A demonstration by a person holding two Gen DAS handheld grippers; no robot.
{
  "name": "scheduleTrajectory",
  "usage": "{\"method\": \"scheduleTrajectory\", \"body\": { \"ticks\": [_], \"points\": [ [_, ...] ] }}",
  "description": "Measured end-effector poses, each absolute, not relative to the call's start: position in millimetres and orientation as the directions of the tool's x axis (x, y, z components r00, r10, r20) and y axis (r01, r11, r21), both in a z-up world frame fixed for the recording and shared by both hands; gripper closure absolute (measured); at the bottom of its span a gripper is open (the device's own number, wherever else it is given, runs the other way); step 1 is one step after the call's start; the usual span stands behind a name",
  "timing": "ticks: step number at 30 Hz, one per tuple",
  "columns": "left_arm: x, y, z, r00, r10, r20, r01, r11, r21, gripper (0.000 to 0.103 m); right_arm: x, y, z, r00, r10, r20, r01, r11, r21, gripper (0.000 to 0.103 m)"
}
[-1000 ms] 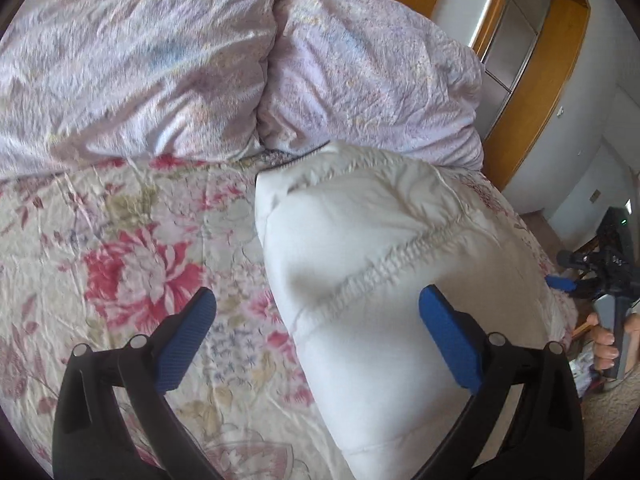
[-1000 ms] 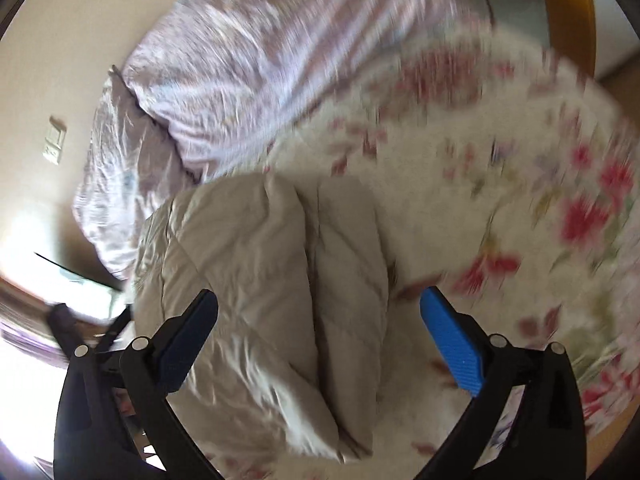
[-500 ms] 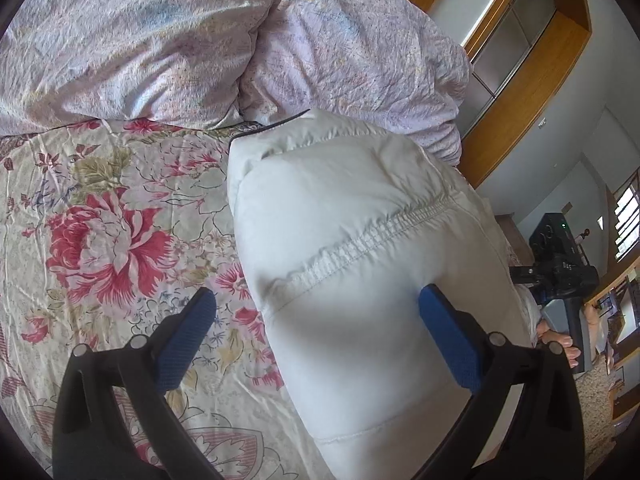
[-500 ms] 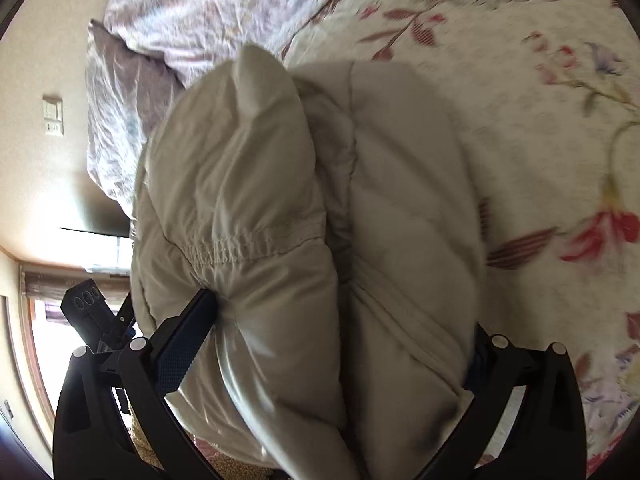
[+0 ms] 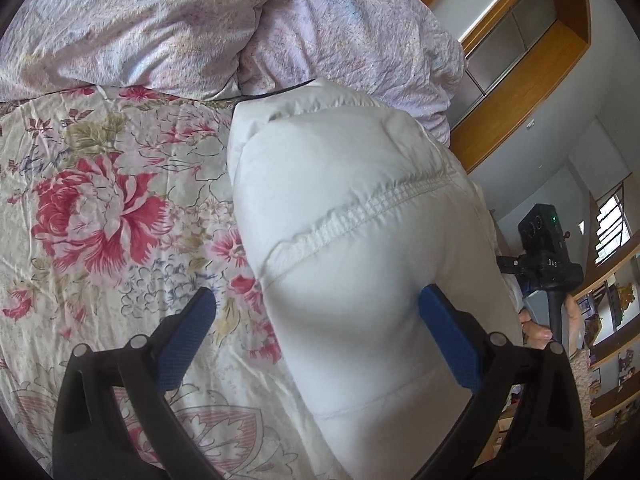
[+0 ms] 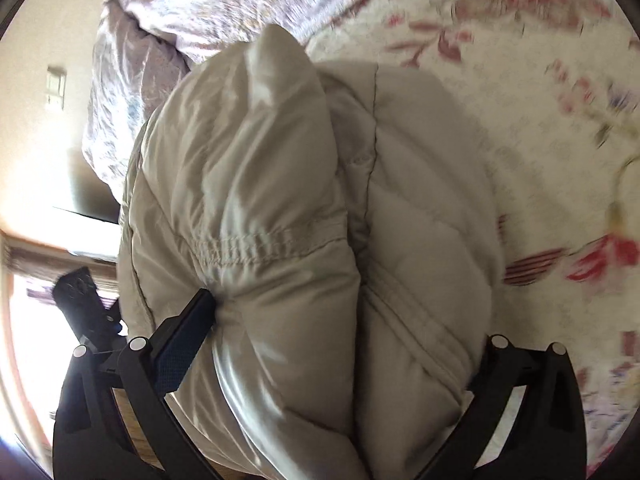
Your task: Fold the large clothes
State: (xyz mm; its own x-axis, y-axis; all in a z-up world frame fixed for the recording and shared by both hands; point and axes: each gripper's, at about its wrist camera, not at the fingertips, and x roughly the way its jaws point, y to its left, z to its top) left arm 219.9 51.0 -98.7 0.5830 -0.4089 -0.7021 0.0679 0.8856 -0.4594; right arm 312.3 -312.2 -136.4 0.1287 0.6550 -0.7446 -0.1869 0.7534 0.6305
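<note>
i see the puffy white quilted down jacket [image 5: 352,240] lying folded into a thick bundle on the floral bedspread with red and pink flowers [image 5: 100,208], its far end against the pale lilac crumpled pillows [image 5: 168,24]. my left gripper [image 5: 316,312] hovers with its blue-padded fingers [image 5: 188,336] spread wide, one over the bedspread, the other against the jacket's side, gripping nothing. my right gripper [image 6: 340,320] straddles the bundle's near end (this view is blurred at the edges); its jaws stand wide apart, the left pad pressing into the padded fabric, the right one hidden behind it.
</note>
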Motion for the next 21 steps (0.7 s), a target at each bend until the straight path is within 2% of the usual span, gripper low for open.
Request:
{"method": "scheduleTrajectory", "body": {
  "ticks": [6, 14, 21],
  "points": [
    [223.0, 50.0, -99.3, 0.571, -0.424, -0.703, 0.079, 0.881, -0.467, 0.002, 315.7, -304.2, -150.4, 0.046, 0.742, -0.669, -0.133, 0.668, 0.732, 0.001],
    [227.7, 50.7, -100.9, 0.565, -0.449, -0.692, 0.082, 0.865, -0.494, 0.002, 316.4, -296.1, -152.4, 0.027, 0.772, -0.635, -0.167, 0.630, 0.758, 0.001],
    [238.5, 44.9, -116.4, 0.538, -0.566, -0.624, 0.050, 0.761, -0.647, 0.002, 313.2, -303.4, -150.2, 0.034, 0.765, -0.643, -0.165, 0.639, 0.752, 0.001]
  ]
}}
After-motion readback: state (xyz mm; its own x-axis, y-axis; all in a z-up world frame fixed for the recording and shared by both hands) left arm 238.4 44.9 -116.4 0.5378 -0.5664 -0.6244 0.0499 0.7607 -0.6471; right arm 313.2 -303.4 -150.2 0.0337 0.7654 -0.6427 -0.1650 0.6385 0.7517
